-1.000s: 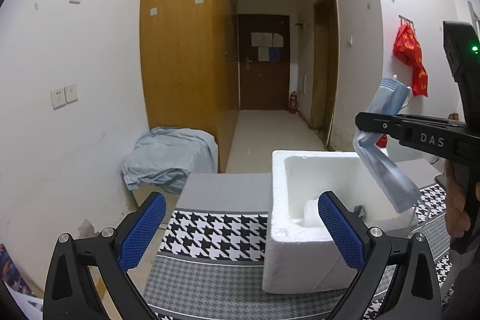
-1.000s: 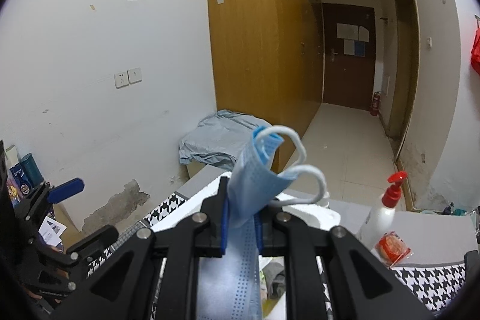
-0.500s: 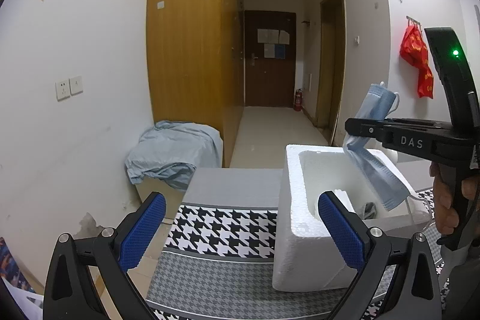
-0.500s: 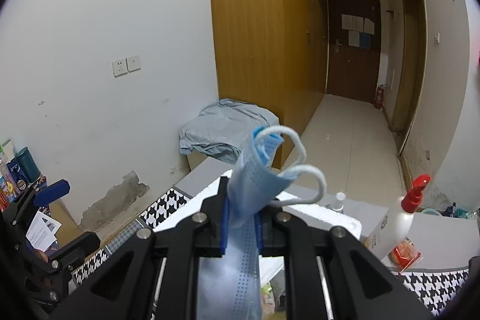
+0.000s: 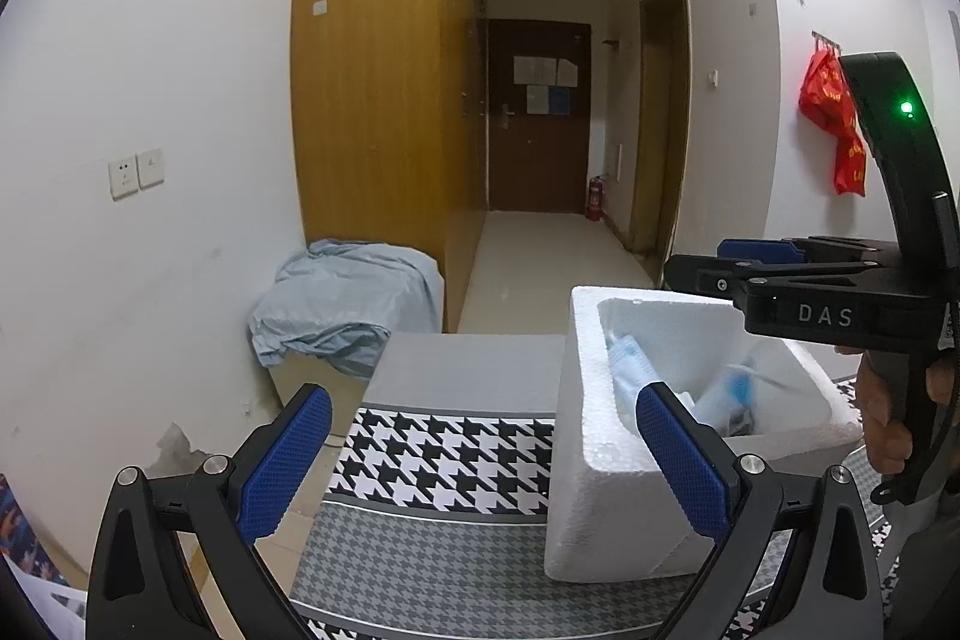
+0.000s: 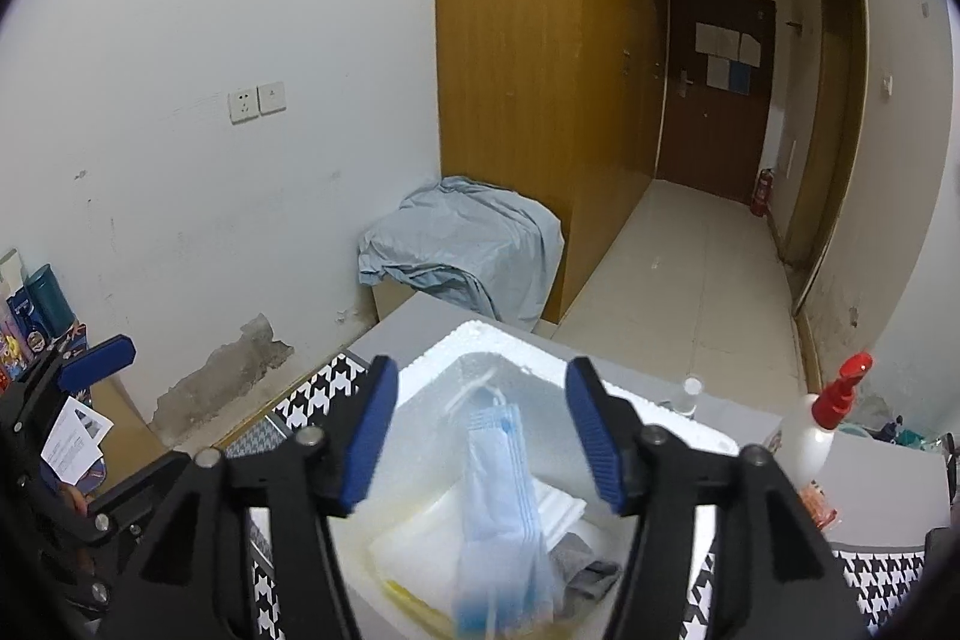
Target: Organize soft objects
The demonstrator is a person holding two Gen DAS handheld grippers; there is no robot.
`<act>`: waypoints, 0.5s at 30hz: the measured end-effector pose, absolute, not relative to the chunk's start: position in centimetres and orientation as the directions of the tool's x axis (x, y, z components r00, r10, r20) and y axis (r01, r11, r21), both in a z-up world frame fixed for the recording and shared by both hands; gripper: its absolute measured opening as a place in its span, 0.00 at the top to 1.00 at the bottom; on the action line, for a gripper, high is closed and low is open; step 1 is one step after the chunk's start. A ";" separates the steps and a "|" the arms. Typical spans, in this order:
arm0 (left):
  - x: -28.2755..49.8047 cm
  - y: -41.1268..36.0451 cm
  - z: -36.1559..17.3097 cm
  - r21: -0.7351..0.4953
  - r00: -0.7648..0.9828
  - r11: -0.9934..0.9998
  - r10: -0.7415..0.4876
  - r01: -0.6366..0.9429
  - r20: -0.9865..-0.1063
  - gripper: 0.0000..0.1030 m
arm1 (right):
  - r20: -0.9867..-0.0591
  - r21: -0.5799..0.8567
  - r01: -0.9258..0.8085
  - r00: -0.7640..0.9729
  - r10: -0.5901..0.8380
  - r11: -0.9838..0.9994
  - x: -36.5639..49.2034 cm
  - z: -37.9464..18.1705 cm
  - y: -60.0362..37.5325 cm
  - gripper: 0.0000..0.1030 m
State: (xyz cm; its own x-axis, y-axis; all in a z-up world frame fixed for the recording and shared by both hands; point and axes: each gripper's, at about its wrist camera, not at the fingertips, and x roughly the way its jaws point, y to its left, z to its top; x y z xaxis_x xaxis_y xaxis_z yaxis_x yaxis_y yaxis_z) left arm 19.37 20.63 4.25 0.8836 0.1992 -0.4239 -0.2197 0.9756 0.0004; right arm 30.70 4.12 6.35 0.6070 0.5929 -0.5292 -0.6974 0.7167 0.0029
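Houndstooth tablecloth (image 5: 444,451), white walls (image 5: 180,220), wooden wardrobe (image 5: 372,100)

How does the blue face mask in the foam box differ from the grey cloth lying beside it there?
The face mask is pale blue and pleated, with white ear loops; the grey cloth is dark grey and plain. The mask lies long and on top, blurred; the cloth sits bunched low beside it. Both are soft and inside the foam box.

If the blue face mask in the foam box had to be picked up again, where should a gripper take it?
Judging by its pose, pinch the face mask across its narrow pleated body near the upper end, coming from above through the foam box's open top. It lies lengthwise over other soft items, so its thin edges are exposed; the box walls block any approach from the side.
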 end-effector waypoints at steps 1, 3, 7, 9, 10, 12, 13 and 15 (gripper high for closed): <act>19.4 20.6 4.2 0.002 0.883 0.976 0.199 -0.219 -0.424 0.01 | -0.528 0.001 -0.696 0.610 0.592 0.718 30.6 6.4 4.1 0.37; 19.3 20.4 4.3 0.005 0.884 0.976 0.200 -0.218 -0.423 0.01 | -0.522 -0.007 -0.693 0.617 0.588 0.721 30.4 6.6 4.0 0.37; 19.1 20.1 4.5 0.001 0.887 0.977 0.193 -0.212 -0.420 0.01 | -0.513 -0.004 -0.688 0.624 0.589 0.725 30.0 7.0 3.4 0.37; 18.9 19.9 4.7 0.001 0.889 0.978 0.191 -0.210 -0.416 0.01 | -0.509 -0.005 -0.684 0.629 0.587 0.729 29.8 7.1 3.3 0.37; 18.8 19.8 4.8 0.000 0.890 0.978 0.189 -0.208 -0.414 0.01 | -0.507 -0.002 -0.684 0.629 0.589 0.729 29.6 7.3 3.0 0.37; 18.6 19.4 5.0 0.001 0.893 0.979 0.187 -0.205 -0.409 0.01 | -0.502 0.004 -0.681 0.632 0.590 0.733 29.3 7.4 2.6 0.33; 18.4 19.3 5.2 0.000 0.895 0.979 0.185 -0.203 -0.405 0.01 | -0.500 0.005 -0.677 0.635 0.589 0.736 29.0 7.6 2.3 0.32; 18.1 18.9 5.6 0.003 0.899 0.980 0.183 -0.198 -0.399 0.01 | -0.495 0.011 -0.678 0.634 0.594 0.735 28.7 7.9 1.8 0.31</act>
